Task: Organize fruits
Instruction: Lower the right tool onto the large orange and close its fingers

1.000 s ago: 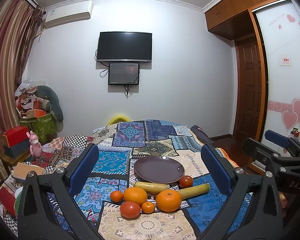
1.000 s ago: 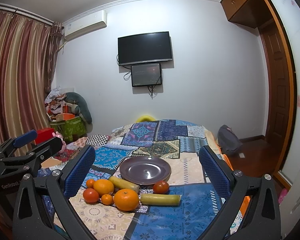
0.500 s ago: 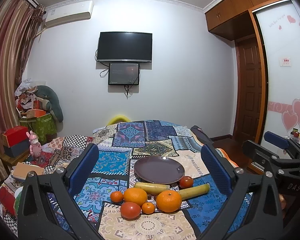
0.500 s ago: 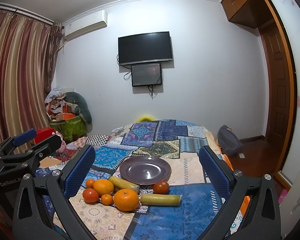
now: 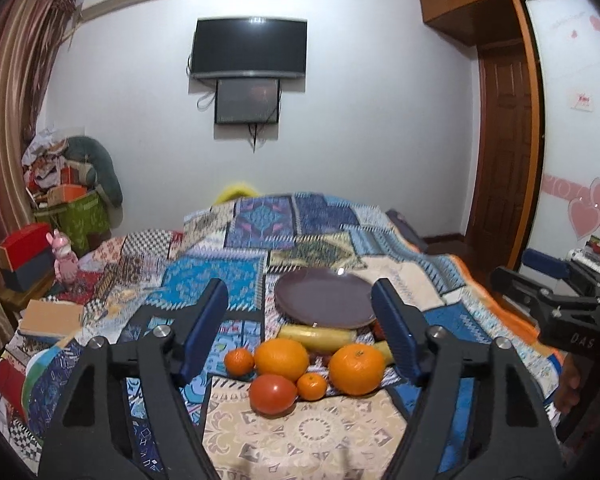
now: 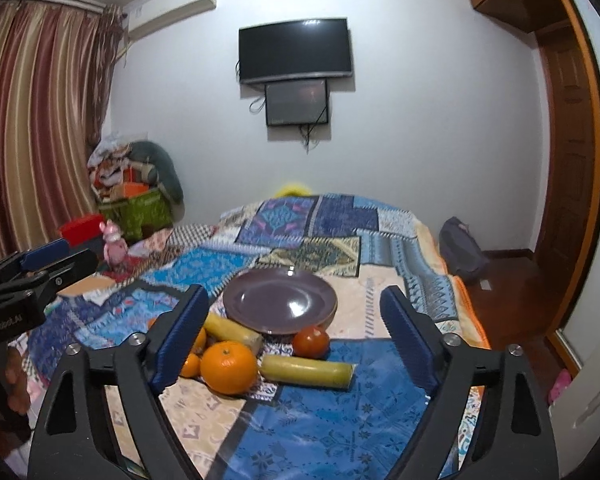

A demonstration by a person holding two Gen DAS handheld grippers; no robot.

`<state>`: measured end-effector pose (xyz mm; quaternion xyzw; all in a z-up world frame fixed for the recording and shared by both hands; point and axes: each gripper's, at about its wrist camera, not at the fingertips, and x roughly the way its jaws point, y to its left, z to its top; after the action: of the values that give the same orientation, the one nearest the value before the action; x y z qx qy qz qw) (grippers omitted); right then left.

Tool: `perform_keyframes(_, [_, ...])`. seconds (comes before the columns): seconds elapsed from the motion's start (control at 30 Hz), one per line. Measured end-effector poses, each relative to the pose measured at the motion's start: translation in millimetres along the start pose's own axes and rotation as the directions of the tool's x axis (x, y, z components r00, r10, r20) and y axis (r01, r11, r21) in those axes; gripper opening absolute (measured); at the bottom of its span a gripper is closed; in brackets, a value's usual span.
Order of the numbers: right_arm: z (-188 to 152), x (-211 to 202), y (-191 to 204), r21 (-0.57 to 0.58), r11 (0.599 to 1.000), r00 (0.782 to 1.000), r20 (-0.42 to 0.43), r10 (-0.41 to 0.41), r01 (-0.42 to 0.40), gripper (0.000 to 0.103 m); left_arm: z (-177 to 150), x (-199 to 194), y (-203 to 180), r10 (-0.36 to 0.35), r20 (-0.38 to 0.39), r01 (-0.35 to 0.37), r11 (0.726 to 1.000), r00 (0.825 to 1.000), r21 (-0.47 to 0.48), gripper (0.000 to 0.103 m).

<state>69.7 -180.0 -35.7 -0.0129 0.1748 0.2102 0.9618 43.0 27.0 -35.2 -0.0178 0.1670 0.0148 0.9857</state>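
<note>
A dark purple plate (image 5: 324, 300) (image 6: 280, 306) lies on the patchwork bedspread. In front of it lies a cluster of fruit: two big oranges (image 5: 282, 359) (image 5: 357, 368), two small mandarins (image 5: 239, 362) (image 5: 311, 386), a red tomato (image 5: 273, 394), a second tomato (image 6: 310, 341), and two yellow-green banana-like pieces (image 5: 318, 333) (image 6: 306, 371). My left gripper (image 5: 300, 332) is open and empty, above and just short of the fruit. My right gripper (image 6: 294, 334) is open and empty, facing the big orange (image 6: 229, 367), the tomato and the plate.
The bedspread (image 5: 260, 236) covers the bed up to the far wall. Boxes, a pink toy (image 5: 63, 261) and a green bin (image 5: 76, 216) crowd the left side. A dark bag (image 6: 462, 248) lies on the floor at the right by a wooden door (image 5: 504, 152).
Both grippers have moved forward and down towards the fruit, which now looks closer and larger. Both stay open. No fruit has moved.
</note>
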Motion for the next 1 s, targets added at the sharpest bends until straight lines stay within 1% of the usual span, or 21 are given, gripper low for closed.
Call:
perform_keyframes(0.07, [-3.8, 10.0, -1.2, -0.006, 1.0, 0.999, -0.037, 0.018, -0.018, 0.075, -5.8, 12.4, 4.8, -0.001, -0.043, 0.001, 1.0, 0.999, 0.002, 0.068])
perform_keyframes(0.1, [-5.7, 15.2, -1.6, -0.008, 1.0, 0.998, -0.056, 0.027, -0.027, 0.073, -8.7, 18.5, 7.1, -0.001, -0.065, 0.001, 1.0, 0.998, 0.003, 0.068])
perform_keyframes(0.17, [-10.3, 25.8, -2.5, -0.005, 0.999, 0.994, -0.098, 0.051, -0.051, 0.067, -14.3, 27.0, 11.8, -0.004, -0.096, 0.004, 1.0, 0.995, -0.002, 0.066])
perform_keyframes(0.27, [-19.0, 43.9, -4.5, 0.015, 0.995, 0.982, -0.163, 0.101, -0.1, 0.063, -23.8, 41.4, 18.2, -0.021, -0.146, 0.02, 1.0, 0.989, -0.009, 0.062])
perform_keyframes(0.4, [-28.7, 63.1, 1.2, 0.016, 0.99, 0.965, -0.223, 0.141, -0.14, 0.062, -38.0, 61.9, 23.1, -0.042, -0.22, 0.042, 0.999, 0.975, -0.004, 0.06])
perform_keyframes(0.53, [-36.3, 80.1, 9.8, 0.02, 0.982, 0.944, -0.273, 0.188, -0.189, 0.062, -49.3, 75.0, 27.9, -0.042, -0.256, 0.041, 0.999, 0.966, -0.006, 0.058])
perform_keyframes(0.7, [-46.8, 101.5, 23.9, 0.008, 0.972, 0.916, -0.332, 0.226, -0.236, 0.062, -60.4, 87.8, 36.0, -0.063, -0.306, 0.055, 0.998, 0.95, -0.034, 0.058])
perform_keyframes(0.83, [-54.1, 114.2, 34.8, -0.004, 0.964, 0.895, -0.373, 0.246, -0.267, 0.062, -63.1, 95.6, 38.2, -0.048, -0.325, 0.044, 0.999, 0.945, -0.019, 0.058])
perform_keyframes(0.93, [-58.8, 122.8, 41.3, -0.016, 0.961, 0.883, -0.399, 0.248, -0.277, 0.062, -63.7, 100.6, 41.2, -0.053, -0.337, 0.047, 0.999, 0.94, -0.027, 0.058])
perform_keyframes(1.0, [-60.4, 127.4, 42.8, -0.014, 0.959, 0.877, -0.408, 0.253, -0.283, 0.065, -64.6, 103.5, 43.0, -0.054, -0.345, 0.046, 0.998, 0.937, -0.033, 0.058])
